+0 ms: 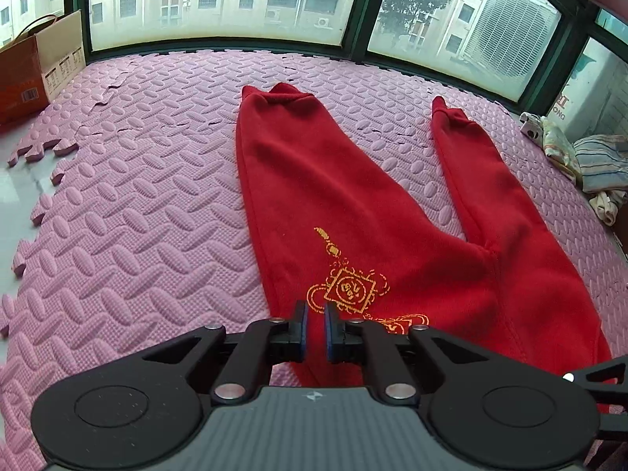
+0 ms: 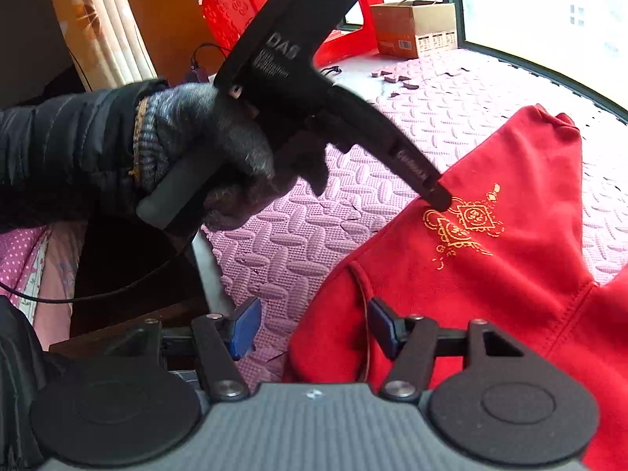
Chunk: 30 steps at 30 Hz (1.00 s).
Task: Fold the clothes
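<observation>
A pair of red trousers [image 1: 337,204] with a gold emblem [image 1: 349,288] lies flat on the pink foam mat [image 1: 137,204], legs spread toward the window. My left gripper [image 1: 316,320] hovers over the trousers near the emblem, its jaws nearly closed with a narrow gap and no cloth between them. In the right wrist view the left gripper's tip [image 2: 439,196] rests by the emblem [image 2: 463,223] on the trousers [image 2: 510,274]. My right gripper [image 2: 316,324] is open over the waistband edge, empty.
A cardboard box [image 1: 39,70] stands at the mat's far left corner, also seen in the right wrist view [image 2: 416,29]. Folded clothes [image 1: 588,161] lie at the right edge. A red stool [image 2: 282,8] stands behind. The window [image 1: 235,0] borders the mat's far side.
</observation>
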Each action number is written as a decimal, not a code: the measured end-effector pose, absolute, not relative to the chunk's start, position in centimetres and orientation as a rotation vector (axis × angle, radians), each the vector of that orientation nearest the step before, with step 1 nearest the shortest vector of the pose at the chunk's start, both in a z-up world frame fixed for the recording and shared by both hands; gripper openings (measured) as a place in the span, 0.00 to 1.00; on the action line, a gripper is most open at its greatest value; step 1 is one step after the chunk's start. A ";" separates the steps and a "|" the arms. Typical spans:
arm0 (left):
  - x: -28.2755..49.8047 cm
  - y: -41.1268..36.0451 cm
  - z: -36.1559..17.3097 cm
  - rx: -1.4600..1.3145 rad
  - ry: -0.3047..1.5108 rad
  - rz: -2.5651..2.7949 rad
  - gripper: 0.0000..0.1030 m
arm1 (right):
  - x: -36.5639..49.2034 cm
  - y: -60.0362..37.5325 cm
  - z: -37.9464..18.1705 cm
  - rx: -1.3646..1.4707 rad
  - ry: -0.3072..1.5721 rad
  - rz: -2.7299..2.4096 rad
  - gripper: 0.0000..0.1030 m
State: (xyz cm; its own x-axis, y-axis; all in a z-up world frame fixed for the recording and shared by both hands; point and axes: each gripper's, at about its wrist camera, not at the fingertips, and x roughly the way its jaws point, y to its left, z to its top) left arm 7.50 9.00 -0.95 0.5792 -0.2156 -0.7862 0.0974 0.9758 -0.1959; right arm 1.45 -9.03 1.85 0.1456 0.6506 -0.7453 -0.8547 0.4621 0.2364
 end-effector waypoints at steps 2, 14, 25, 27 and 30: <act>6.2 8.8 -0.3 -0.144 0.915 -0.189 0.09 | 1.2 -10.2 2.0 -0.267 0.914 1.059 0.60; 0.3 5.1 0.1 -0.045 0.908 -0.256 0.09 | -2.7 -15.8 3.3 -0.170 0.902 0.969 0.60; -0.4 0.7 0.2 -0.008 0.922 -0.354 0.09 | 1.0 -23.9 1.3 -0.093 0.897 0.607 0.55; -0.7 -0.1 0.4 0.006 0.919 -0.374 0.09 | 1.2 -24.6 1.4 -0.074 0.894 0.601 0.55; -1.2 -1.3 1.0 0.026 0.906 -0.406 0.11 | 1.3 -25.8 1.7 -0.046 0.889 0.592 0.55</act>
